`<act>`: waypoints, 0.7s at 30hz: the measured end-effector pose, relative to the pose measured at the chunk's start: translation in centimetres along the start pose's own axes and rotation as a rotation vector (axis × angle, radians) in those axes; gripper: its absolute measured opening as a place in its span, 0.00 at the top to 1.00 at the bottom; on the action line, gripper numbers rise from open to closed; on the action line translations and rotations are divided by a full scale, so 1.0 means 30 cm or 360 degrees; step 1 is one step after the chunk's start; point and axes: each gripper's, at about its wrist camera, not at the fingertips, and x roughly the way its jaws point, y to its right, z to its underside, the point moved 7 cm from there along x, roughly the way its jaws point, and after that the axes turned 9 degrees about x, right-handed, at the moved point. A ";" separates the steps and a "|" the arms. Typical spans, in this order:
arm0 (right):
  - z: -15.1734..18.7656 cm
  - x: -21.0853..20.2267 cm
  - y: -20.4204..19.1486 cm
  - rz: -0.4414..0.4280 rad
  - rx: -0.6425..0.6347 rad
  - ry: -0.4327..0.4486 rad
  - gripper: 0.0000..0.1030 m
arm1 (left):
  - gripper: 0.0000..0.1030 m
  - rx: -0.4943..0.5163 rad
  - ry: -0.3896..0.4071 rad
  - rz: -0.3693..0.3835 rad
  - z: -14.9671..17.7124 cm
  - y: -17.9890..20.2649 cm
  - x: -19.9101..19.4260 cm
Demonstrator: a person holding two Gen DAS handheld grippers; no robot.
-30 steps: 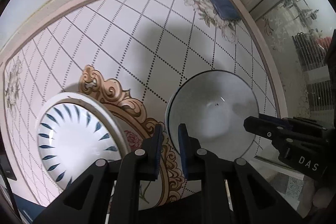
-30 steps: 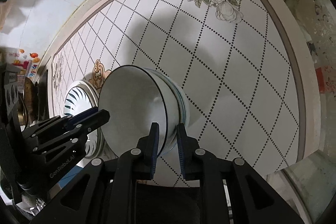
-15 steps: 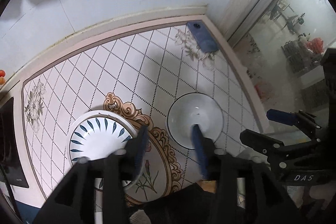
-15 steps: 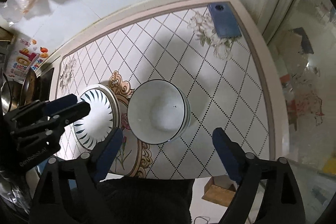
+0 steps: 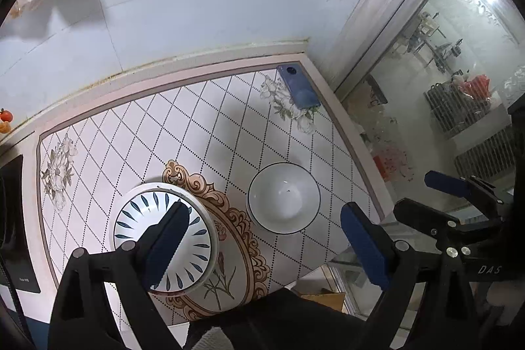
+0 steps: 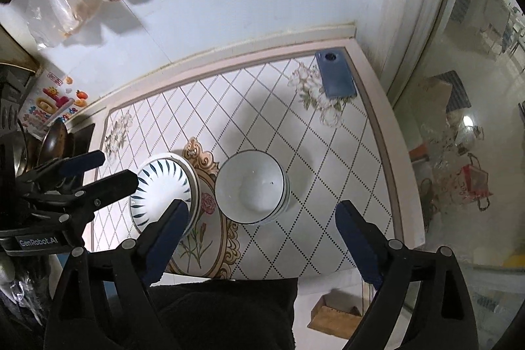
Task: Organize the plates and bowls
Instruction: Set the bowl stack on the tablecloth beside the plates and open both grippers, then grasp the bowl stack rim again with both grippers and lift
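Left gripper (image 5: 262, 238) stood high over table (image 5: 203, 120), jaws just opened wide, nothing between them. Below it, blue-leaf plates (image 5: 164, 238) sat stacked at table's left, how many hard to tell from above. Beside stack, apart from it, white bowls (image 6: 251, 191) nested near centre; second rim showed under top one. Right gripper (image 6: 262, 235) likewise raised, jaws just opened wide, empty. Phone (image 6: 336, 74) lay at far right corner. Step looked like release done; no loose dish left in sight. Next move likely only clean retreat without knocking stacks.
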 end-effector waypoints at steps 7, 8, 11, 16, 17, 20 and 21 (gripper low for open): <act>-0.009 -0.061 -0.019 -0.0013 -0.0016 0.0052 0.09 | 0.08 0.0004 0.0032 0.0019 -0.018 0.010 -0.028; -0.012 -0.059 -0.015 -0.0020 -0.0009 0.0051 0.09 | 0.08 -0.0001 0.0035 0.0021 -0.022 0.009 -0.022; -0.015 -0.036 -0.005 -0.0068 0.0027 0.0032 0.09 | 0.08 -0.0027 0.0030 0.0006 -0.028 -0.008 0.023; -0.018 0.079 0.040 -0.0191 0.0118 -0.0033 0.09 | 0.08 -0.0064 -0.0053 -0.0016 -0.010 -0.046 0.155; -0.015 0.110 0.053 -0.0209 0.0142 -0.0057 0.09 | 0.08 -0.0080 -0.0090 -0.0023 -0.003 -0.058 0.198; 0.002 0.233 0.104 -0.0250 0.0225 -0.0151 0.09 | 0.08 -0.0130 -0.0193 -0.0005 0.014 -0.083 0.317; 0.009 0.280 0.120 -0.0262 0.0248 -0.0188 0.09 | 0.08 -0.0143 -0.0231 0.0001 0.020 -0.091 0.362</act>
